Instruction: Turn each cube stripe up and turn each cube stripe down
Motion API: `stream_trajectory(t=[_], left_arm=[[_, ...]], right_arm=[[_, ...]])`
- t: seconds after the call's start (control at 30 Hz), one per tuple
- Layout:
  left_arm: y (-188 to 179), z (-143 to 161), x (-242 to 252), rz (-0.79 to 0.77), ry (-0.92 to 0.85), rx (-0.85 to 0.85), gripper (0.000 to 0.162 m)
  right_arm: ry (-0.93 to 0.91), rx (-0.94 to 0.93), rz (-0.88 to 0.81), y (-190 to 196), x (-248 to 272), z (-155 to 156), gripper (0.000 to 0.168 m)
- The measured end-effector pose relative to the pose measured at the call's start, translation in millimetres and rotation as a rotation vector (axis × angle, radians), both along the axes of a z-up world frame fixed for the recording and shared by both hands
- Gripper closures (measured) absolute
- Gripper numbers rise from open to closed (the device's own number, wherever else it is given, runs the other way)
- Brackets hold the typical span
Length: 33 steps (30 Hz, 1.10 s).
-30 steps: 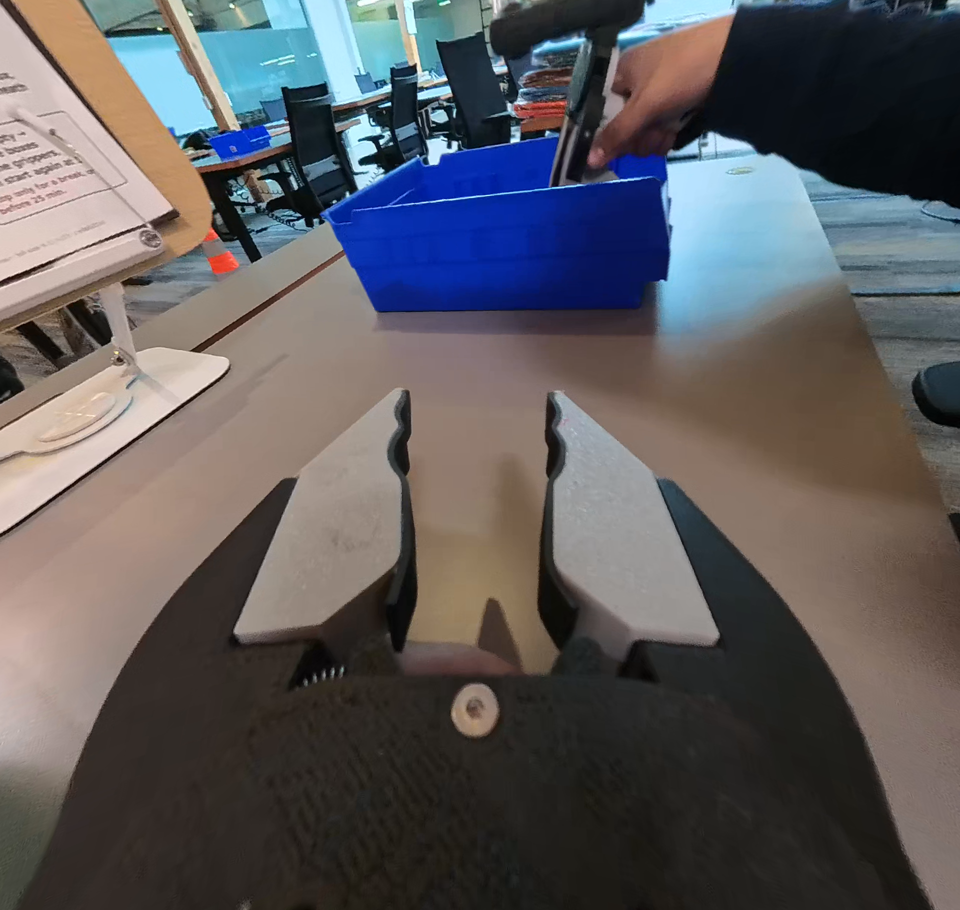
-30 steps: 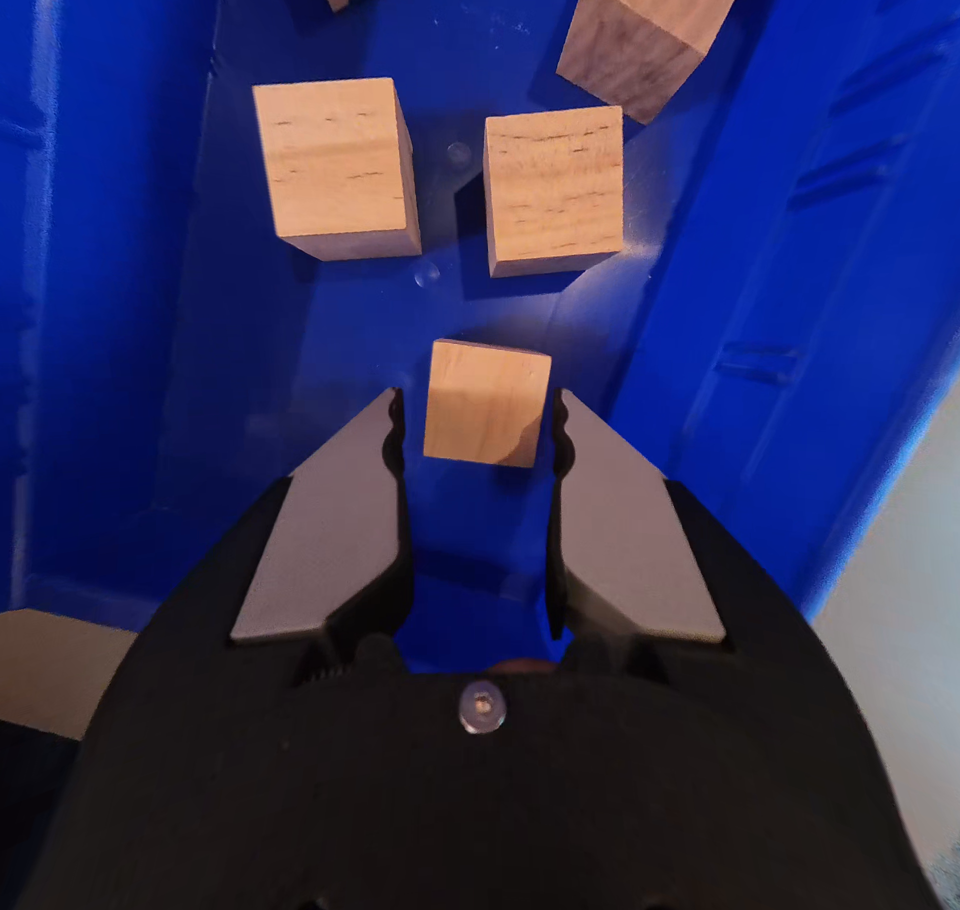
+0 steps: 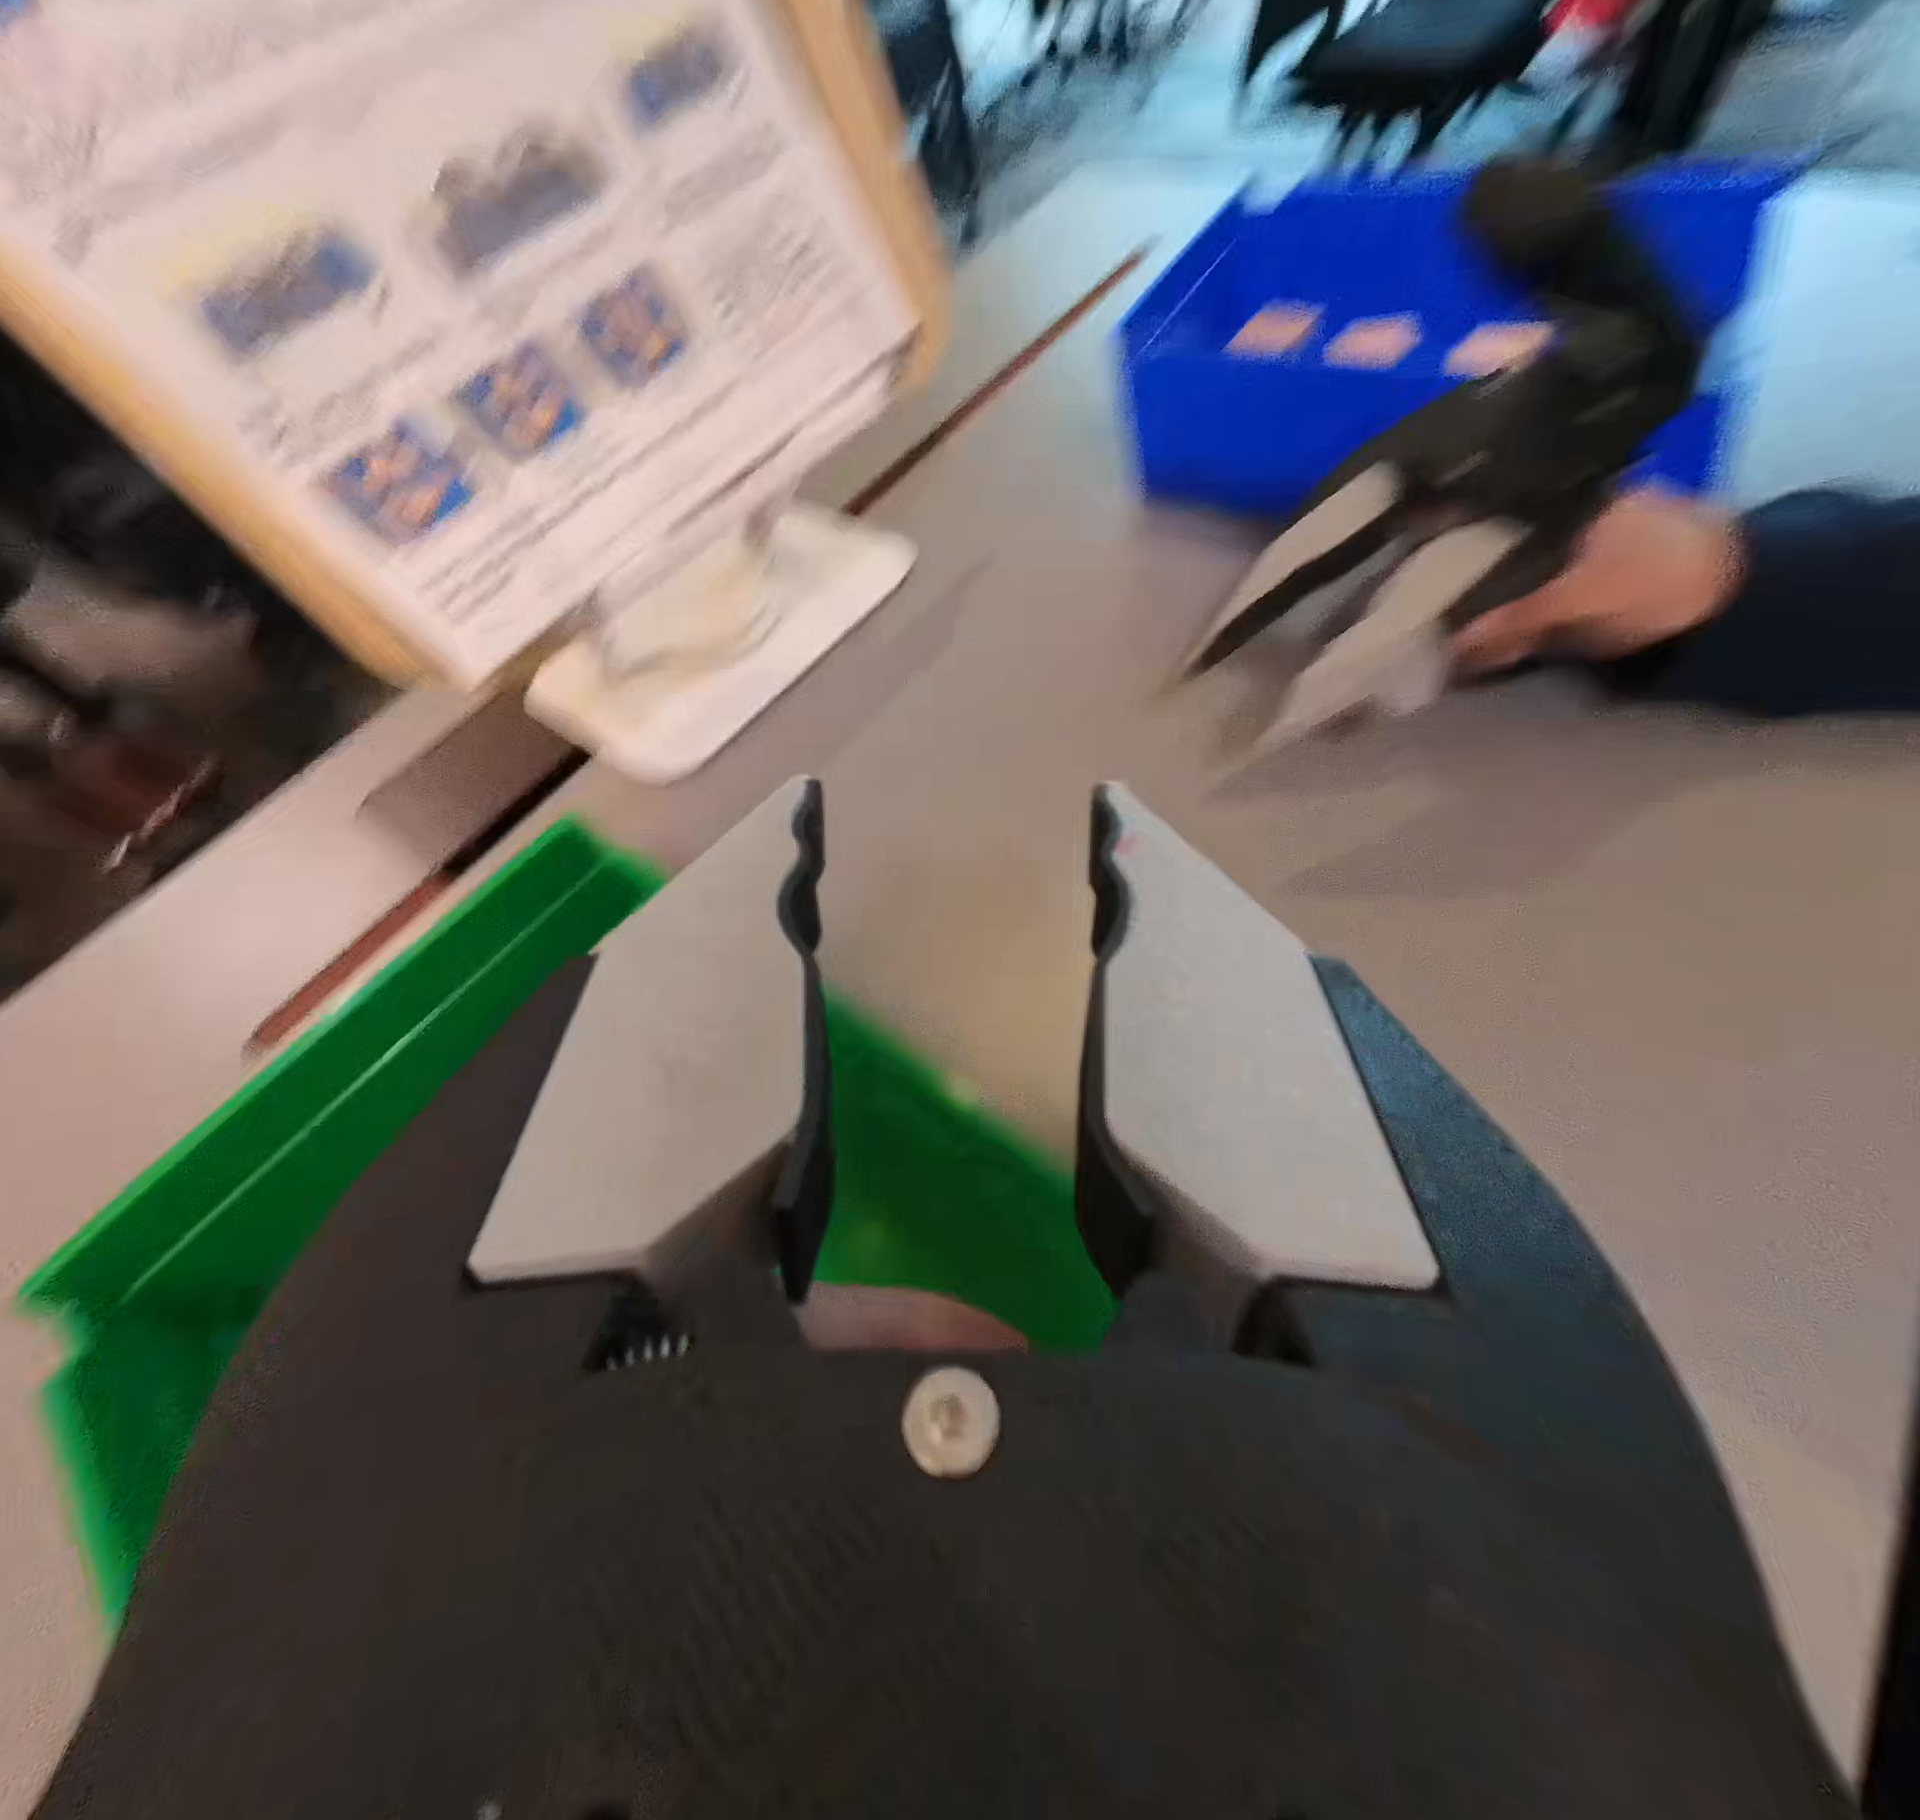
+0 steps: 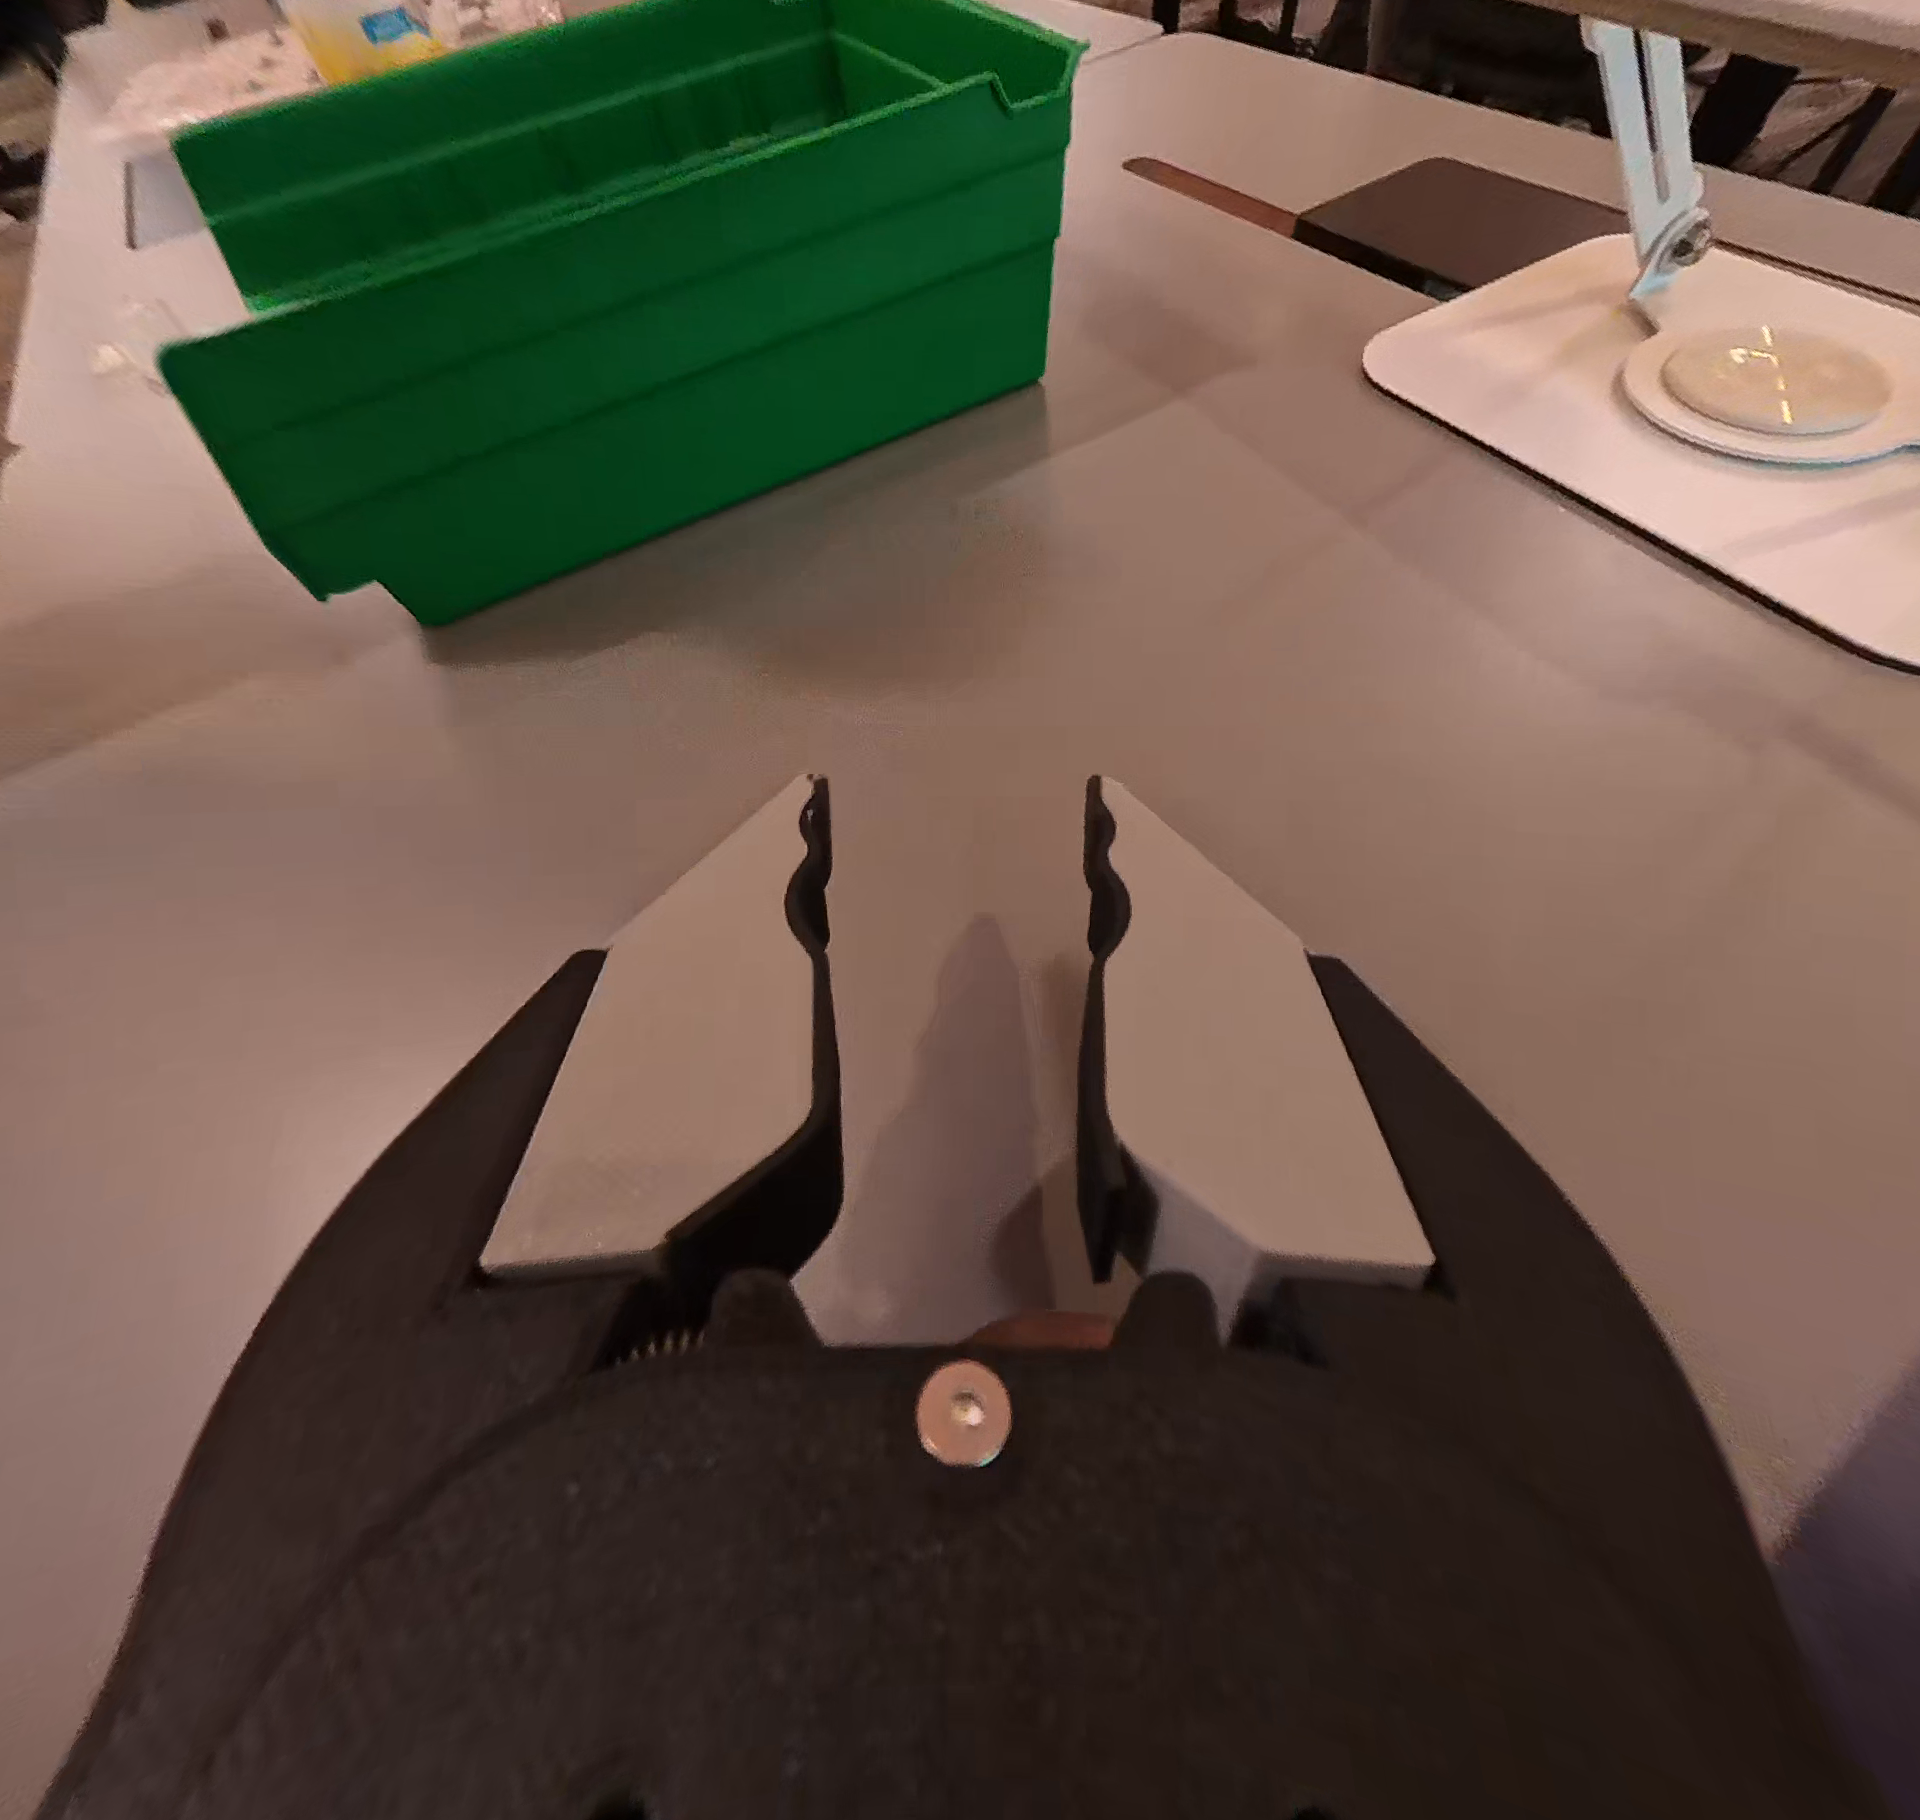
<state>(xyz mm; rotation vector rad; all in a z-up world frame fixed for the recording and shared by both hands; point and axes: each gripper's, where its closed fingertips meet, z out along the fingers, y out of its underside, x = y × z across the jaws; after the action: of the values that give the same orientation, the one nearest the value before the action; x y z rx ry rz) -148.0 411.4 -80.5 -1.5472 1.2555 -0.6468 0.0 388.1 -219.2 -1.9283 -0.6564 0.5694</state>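
Both my left gripper (image 3: 954,871) and right gripper (image 4: 954,861) hang apart and empty between grabs, cubes (image 3: 1371,342) waiting in the blue bin (image 3: 1226,420) far ahead-right of my left fingers, so next I'd reach back.

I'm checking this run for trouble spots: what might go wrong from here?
1. The left tool hangs open over the green bin in a blurred left wrist view; it may clip the rim.
2. The right tool is open and empty over the table, so no cube is being turned.
3. The stand's white base lies near the right tool's path.
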Motion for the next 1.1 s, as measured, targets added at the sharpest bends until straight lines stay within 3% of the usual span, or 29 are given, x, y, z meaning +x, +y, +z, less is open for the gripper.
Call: stream_trajectory(t=[0.1,0.23,0.47,0.6,0.77,0.83,0.93,1.03,1.1], left_arm=[[76,-49,-35,0.166,0.228,-0.081,0.104],[126,-113,-51,0.163,0.5,-0.092,0.097],[153,-166,-51,0.027,0.718,-0.15,0.098],[159,-193,-58,0.001,0.856,-0.177,0.112],[153,-180,-55,-0.045,0.812,-0.082,0.115],[151,-158,-57,-0.023,0.743,-0.014,0.115],[135,-101,-46,-0.013,0.576,0.161,0.115],[78,-42,-12,-0.133,0.366,0.306,0.115],[24,-22,11,-0.258,0.298,0.381,0.115]], right_arm=[[-0.024,0.032,0.007,-3,-3,5,0.122],[-0.083,0.055,0.014,-6,-6,2,0.123],[-0.093,0.051,0.051,-12,-16,-1,0.123],[-0.07,0.049,0.056,-13,-16,3,0.123],[-0.048,0.028,0.052,-12,-13,2,0.123],[-0.029,0.024,0.063,-13,-14,4,0.123],[0.025,0.015,0.114,-20,-22,10,0.122],[0.141,-0.004,0.244,-37,-37,24,0.118],[0.311,-0.033,0.374,-55,-49,45,0.118]])
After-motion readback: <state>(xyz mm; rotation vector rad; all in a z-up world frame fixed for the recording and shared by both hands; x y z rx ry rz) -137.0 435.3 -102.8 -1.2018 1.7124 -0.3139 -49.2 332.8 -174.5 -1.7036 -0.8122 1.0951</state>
